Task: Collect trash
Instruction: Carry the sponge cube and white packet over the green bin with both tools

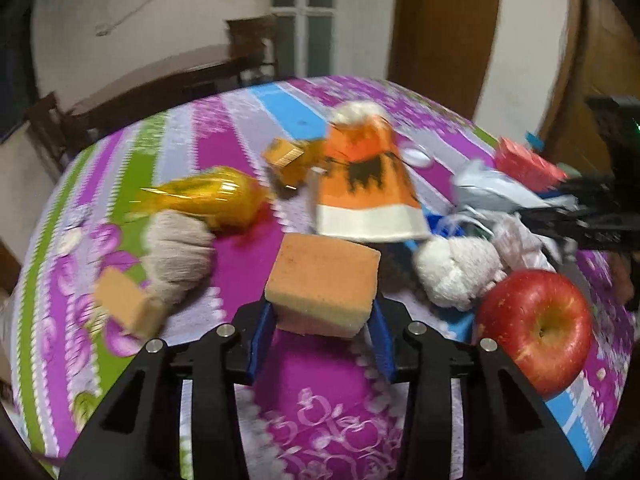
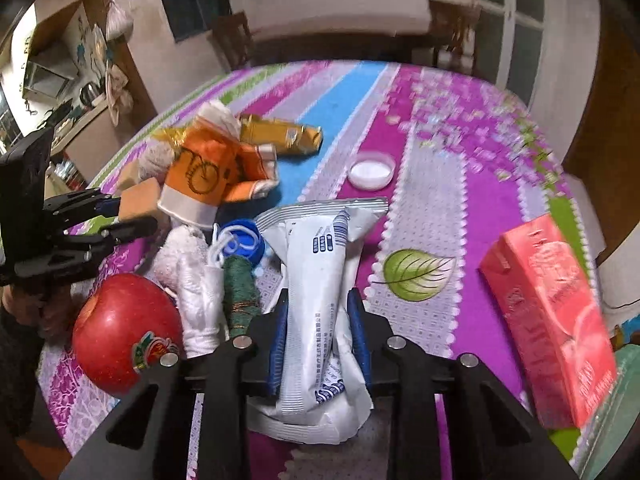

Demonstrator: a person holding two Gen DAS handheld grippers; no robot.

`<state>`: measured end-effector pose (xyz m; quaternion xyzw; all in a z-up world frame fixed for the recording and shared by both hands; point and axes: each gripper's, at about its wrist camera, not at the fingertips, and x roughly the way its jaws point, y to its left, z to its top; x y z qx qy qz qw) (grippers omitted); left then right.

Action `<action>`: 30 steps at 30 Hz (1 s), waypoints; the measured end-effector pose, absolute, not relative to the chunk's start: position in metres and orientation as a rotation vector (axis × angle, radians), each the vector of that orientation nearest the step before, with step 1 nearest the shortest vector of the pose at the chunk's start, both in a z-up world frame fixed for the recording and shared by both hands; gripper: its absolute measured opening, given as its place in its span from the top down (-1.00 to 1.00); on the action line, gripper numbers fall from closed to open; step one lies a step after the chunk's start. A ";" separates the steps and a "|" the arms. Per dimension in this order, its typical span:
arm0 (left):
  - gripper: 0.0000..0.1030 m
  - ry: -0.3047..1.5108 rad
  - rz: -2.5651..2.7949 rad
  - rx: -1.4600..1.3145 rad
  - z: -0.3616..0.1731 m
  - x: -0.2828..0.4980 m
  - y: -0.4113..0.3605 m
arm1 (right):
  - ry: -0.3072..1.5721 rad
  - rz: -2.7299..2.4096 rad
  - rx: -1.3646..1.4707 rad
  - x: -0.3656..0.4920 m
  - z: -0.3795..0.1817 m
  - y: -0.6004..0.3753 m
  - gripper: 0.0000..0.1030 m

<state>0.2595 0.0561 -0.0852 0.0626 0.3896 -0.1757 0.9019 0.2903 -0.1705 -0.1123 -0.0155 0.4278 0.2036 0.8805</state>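
An orange-topped yellow sponge block (image 1: 322, 284) sits squeezed between the blue pads of my left gripper (image 1: 322, 320), which is shut on it above the tablecloth. In the right wrist view that gripper (image 2: 120, 216) comes in from the left with the sponge (image 2: 140, 200) at its tips. My right gripper (image 2: 320, 320) is shut on a crumpled white plastic wrapper (image 2: 320, 264) with blue print, pinched lengthwise between its pads. Other litter on the table: an orange paper cup (image 2: 200, 172) on its side, a gold wrapper (image 2: 280, 134), a blue bottle cap (image 2: 240, 236).
A red apple (image 2: 124, 328) lies close to both grippers. A red carton (image 2: 556, 320) lies at the right, a white lid (image 2: 372, 170) further back. White cloth (image 2: 192, 280), a green thread spool (image 2: 240, 292), beige yarn (image 1: 180, 256) and a second sponge (image 1: 124, 304) crowd the flowered tablecloth (image 2: 460, 220).
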 end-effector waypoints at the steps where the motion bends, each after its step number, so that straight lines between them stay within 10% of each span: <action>1: 0.23 0.783 -0.315 0.116 -0.079 0.255 0.062 | 0.852 0.412 -0.022 0.282 -0.105 -0.174 0.44; 14: 0.23 0.514 -0.161 0.004 0.006 0.140 0.019 | 0.443 0.260 0.018 0.138 -0.033 -0.192 0.44; 30: 0.23 0.448 -0.292 0.030 0.022 0.096 -0.113 | 0.360 0.078 0.015 0.040 -0.003 -0.260 0.45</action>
